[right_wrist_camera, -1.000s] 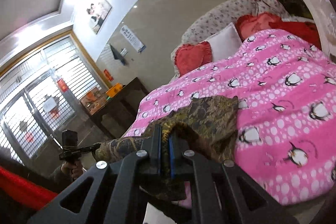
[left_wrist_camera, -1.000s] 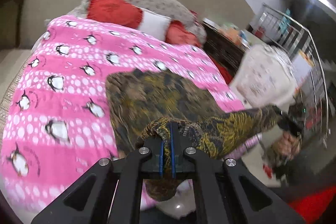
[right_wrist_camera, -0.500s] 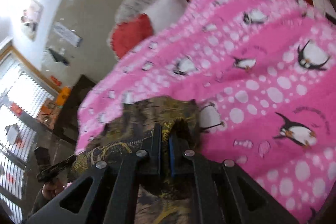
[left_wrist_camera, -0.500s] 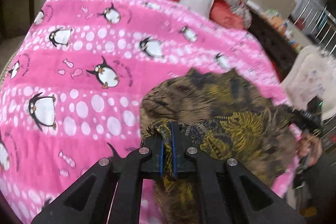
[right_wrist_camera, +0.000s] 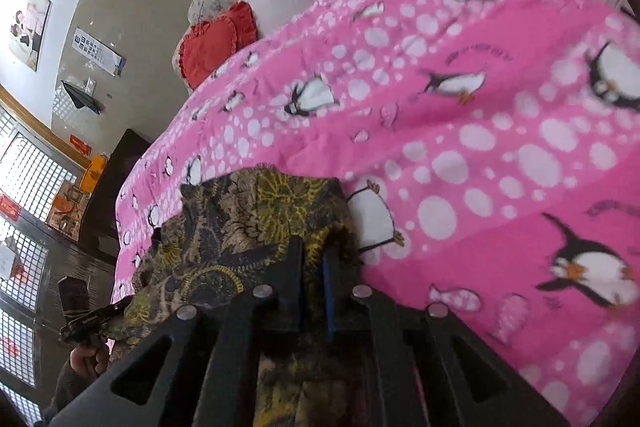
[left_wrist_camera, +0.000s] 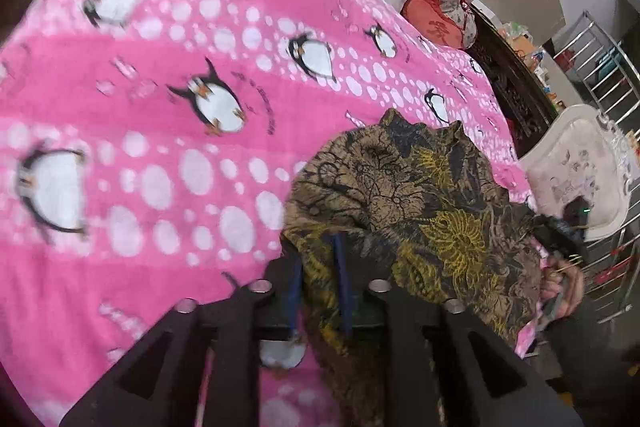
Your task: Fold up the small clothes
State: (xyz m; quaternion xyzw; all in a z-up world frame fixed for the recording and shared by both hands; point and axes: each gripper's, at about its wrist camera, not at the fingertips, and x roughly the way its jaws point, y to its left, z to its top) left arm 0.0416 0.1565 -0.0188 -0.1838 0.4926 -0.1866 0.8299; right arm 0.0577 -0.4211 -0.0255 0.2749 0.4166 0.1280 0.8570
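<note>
Through my left wrist camera, my left fingers [left_wrist_camera: 318, 279] stand slightly parted with a fold of the brown-and-yellow floral garment [left_wrist_camera: 420, 211] lying between them; the rest spreads ahead and to their right over the pink penguin blanket [left_wrist_camera: 160, 107]. Through my right wrist camera, my right fingers [right_wrist_camera: 314, 281] are narrowly parted around the garment's [right_wrist_camera: 248, 223] edge, cloth bunched ahead and left, the blanket [right_wrist_camera: 480, 147] stretching off to their right.
</note>
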